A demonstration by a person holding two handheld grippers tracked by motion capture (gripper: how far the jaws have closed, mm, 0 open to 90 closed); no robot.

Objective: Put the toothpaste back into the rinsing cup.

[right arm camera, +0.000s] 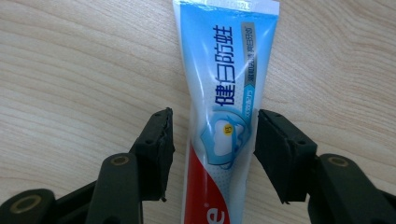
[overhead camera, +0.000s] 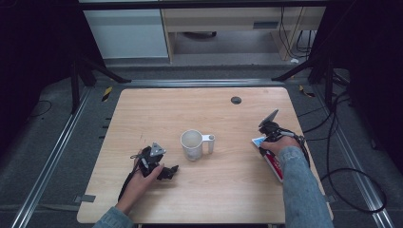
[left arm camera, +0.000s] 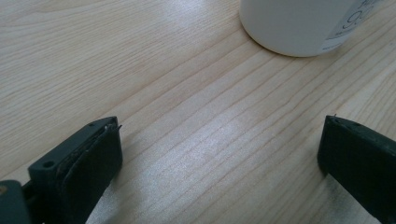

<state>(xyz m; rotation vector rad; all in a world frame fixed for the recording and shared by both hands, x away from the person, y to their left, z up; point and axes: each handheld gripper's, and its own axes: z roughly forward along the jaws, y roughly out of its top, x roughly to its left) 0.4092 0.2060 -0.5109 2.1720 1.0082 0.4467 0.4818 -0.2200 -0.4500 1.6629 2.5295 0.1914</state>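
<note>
A toothpaste tube (right arm camera: 224, 116) lies flat on the light wooden worktop (overhead camera: 228, 190) near its right edge, and the right claw (right arm camera: 212, 140) is set down over it. In the right gripper view the tube runs lengthwise between the two black jaws, its crimped blue-and-white end pointing away and its red part toward the camera. The right-hand jaw stands at the tube's edge, seemingly touching it; the left-hand jaw is just beside the other edge with a thin strip of wood showing between, so the jaws straddle the tube without a firm squeeze on it yet. In the high view the same tube (overhead camera: 272, 161) shows partly under the person's right hand (overhead camera: 278, 145) and grey sleeve, with the right claw (overhead camera: 266, 135) at its far end.

A white mug (overhead camera: 193, 144) stands upright near the middle of the worktop, its handle turned toward the right side, well apart from the tube. It looks empty as far as can be told from above.

The left claw (overhead camera: 171, 171) rests low on the worktop just to the near left of the mug, held in the left hand (overhead camera: 142, 175). In the left gripper view its jaws stand wide apart with bare wood between them, and the mug's white base (left arm camera: 299, 23), bearing some grey print, sits ahead of them, untouched
</note>
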